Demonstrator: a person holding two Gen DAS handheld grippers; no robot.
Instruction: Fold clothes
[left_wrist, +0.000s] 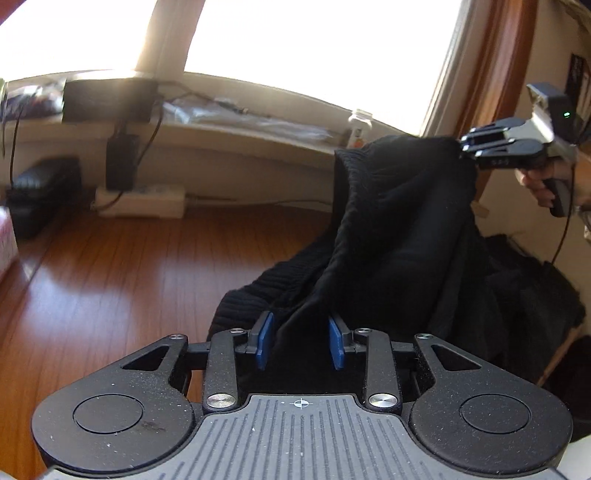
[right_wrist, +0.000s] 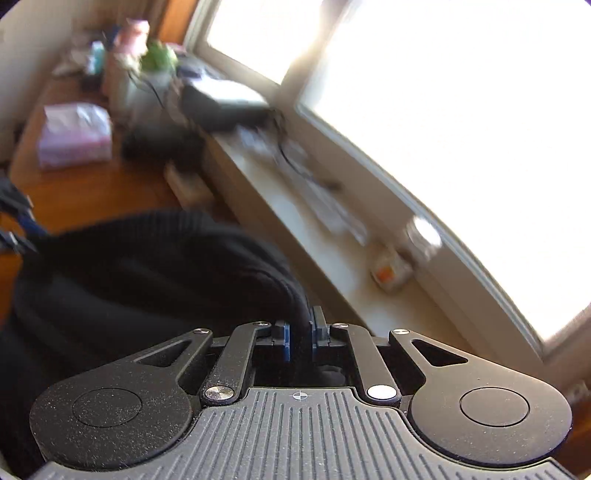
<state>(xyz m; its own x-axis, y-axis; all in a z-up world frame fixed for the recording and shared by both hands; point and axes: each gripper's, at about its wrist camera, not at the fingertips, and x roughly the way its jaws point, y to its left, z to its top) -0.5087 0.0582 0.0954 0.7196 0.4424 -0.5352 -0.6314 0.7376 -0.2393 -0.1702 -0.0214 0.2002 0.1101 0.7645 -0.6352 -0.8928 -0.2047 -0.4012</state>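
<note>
Black ribbed knit garment (left_wrist: 388, 229) hangs lifted above wooden floor (left_wrist: 110, 266), bunched, unfolded (folding barely begun). Left gripper (left_wrist: 301, 341) pinches lower fabric; right gripper (right_wrist: 299, 339) clamps upper edge. All folds remain.

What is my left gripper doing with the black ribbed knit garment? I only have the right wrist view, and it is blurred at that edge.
Observer: In the left wrist view, the left gripper has a bunch of the black ribbed knit garment filling the gap between its blue pads.
Operator: Is the cloth clear of the floor?
Observer: Only partly. It rises to the right gripper, which pinches its top edge, but a ribbed end seems to rest on the brown wooden surface.
Operator: Anything below my right side?
Observer: A dark fuzzy heap sits there. I cannot tell whether it is another garment.
</note>
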